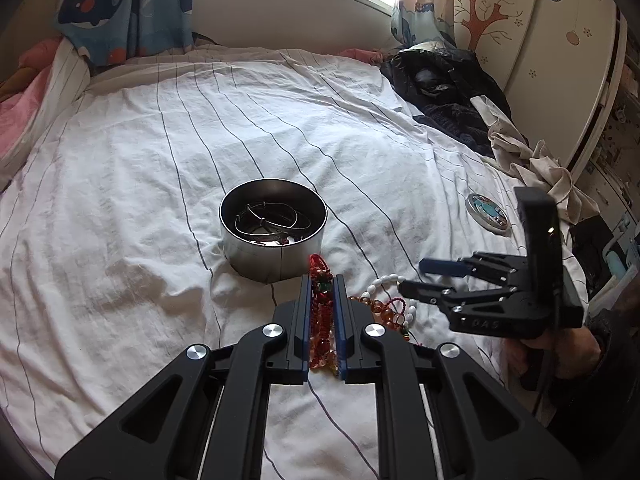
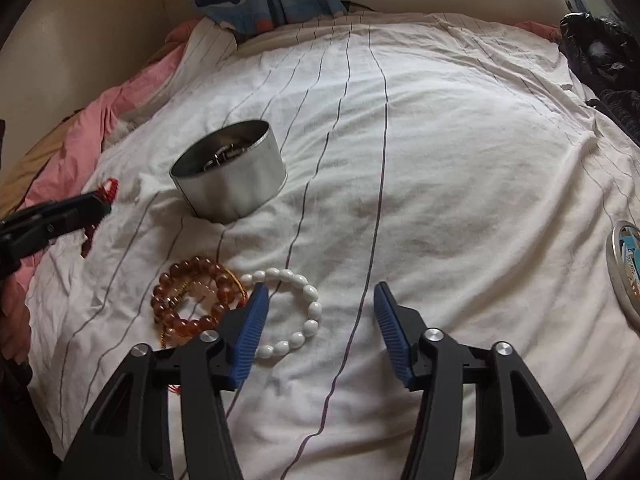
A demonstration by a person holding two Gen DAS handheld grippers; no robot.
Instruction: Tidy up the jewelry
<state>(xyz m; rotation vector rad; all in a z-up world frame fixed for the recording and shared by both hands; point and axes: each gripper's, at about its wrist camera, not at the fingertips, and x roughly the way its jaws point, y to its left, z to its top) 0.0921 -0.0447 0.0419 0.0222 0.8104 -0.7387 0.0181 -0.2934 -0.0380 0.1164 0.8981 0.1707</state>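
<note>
My left claw (image 1: 323, 280) is clamped on the red bracelet (image 1: 320, 308), right claw (image 2: 320, 300) open w/ nothing in it; the dangling end could snag the tin (image 1: 273, 236) rim mid-bed.

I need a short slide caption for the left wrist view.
Left gripper holds a red bracelet near the tin of bangles.

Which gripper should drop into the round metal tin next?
Left. Left gripper already clamps the red beaded bracelet just short of the round metal tin. Right gripper is open, empty.
</note>
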